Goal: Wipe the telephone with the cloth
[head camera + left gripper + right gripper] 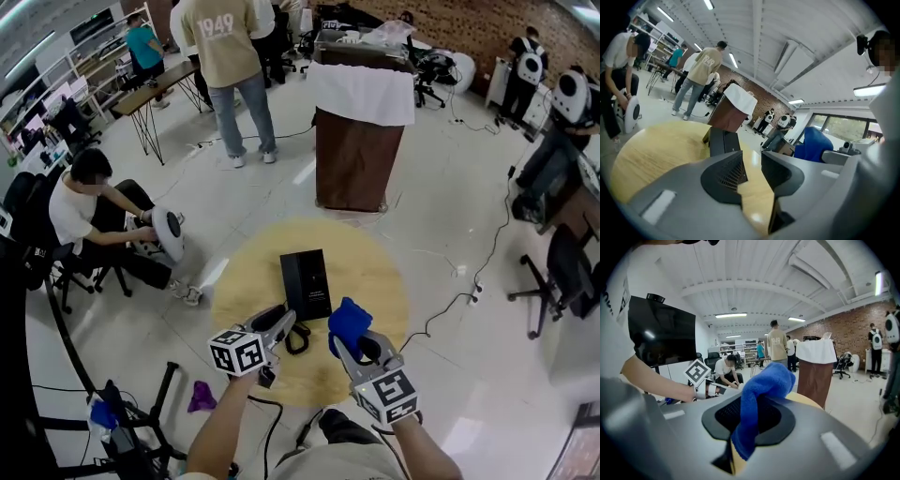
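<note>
The black telephone lies in the middle of a round wooden table. My left gripper hovers just short of the phone's near left corner. Its jaws stand open with nothing between them, and the phone shows straight ahead past my left gripper. My right gripper is over the table's near side, right of the phone, shut on a blue cloth. The cloth bunches up out of my right gripper. In the left gripper view the cloth appears at the right.
A black cord loop lies on the table between the grippers. A brown lectern with a white cover stands beyond the table. A seated person is at the left, others stand farther back. Cables run along the floor at the right.
</note>
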